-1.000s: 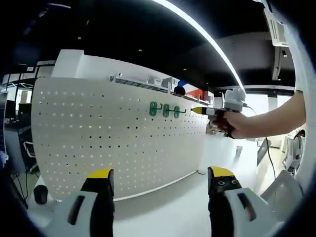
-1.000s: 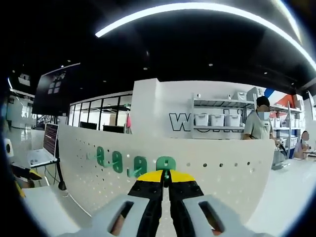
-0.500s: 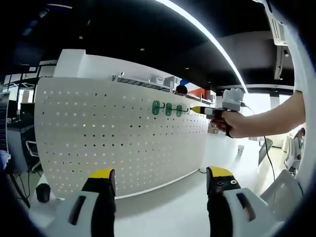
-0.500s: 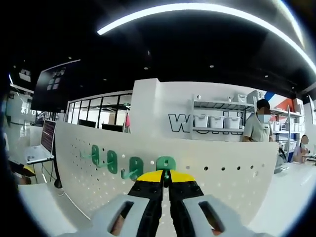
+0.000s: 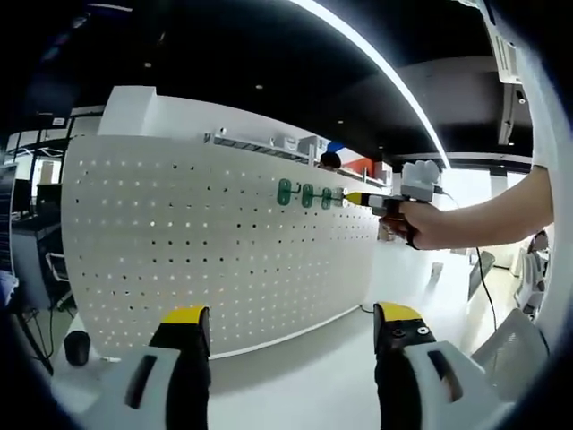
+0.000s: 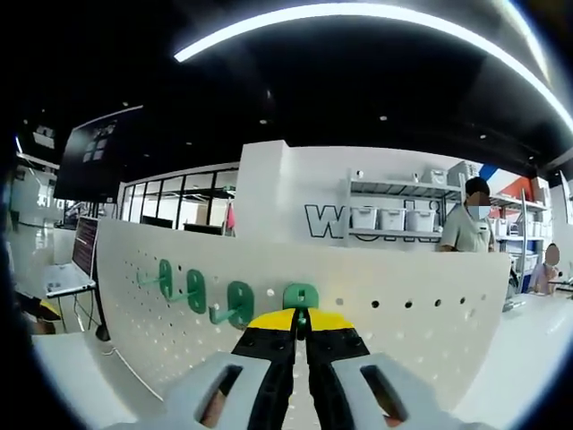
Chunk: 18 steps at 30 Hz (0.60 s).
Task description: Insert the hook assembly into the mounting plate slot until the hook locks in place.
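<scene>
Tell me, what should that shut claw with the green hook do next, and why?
Probably press straight into the pegboard. The right claw is shut on a green hook whose plate meets the board beside three mounted hooks, but whether it has locked cannot be seen.

pegboard [image 5: 215,242] | white, upright (perforated) | green hooks [image 6: 192,291] mounted in row near top edge
</scene>
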Motion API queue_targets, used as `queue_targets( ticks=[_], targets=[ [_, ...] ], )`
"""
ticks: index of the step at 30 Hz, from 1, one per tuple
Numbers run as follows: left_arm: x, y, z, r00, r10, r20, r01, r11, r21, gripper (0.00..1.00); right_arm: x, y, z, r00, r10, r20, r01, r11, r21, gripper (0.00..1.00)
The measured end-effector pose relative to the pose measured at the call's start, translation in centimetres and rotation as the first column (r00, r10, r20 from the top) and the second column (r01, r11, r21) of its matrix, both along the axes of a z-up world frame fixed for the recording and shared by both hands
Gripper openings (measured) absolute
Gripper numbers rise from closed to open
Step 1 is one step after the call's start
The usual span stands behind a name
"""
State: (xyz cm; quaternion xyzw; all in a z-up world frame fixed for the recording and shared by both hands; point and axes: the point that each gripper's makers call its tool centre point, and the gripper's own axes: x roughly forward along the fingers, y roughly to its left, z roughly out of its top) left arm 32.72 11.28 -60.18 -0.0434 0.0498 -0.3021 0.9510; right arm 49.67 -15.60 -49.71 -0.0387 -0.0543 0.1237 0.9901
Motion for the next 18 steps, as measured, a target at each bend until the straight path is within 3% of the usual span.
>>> queue_targets(
  ticks=[18],
  targets=[
    [-0.3,0.6,-1.4,0.999,0.021,-0.042,-0.022,1.0,-0.02,0.77,0.4,0.2,-0.4,0.999,-0.053,0.009,0.053,0.999,0.009,0.01]
  ],
)
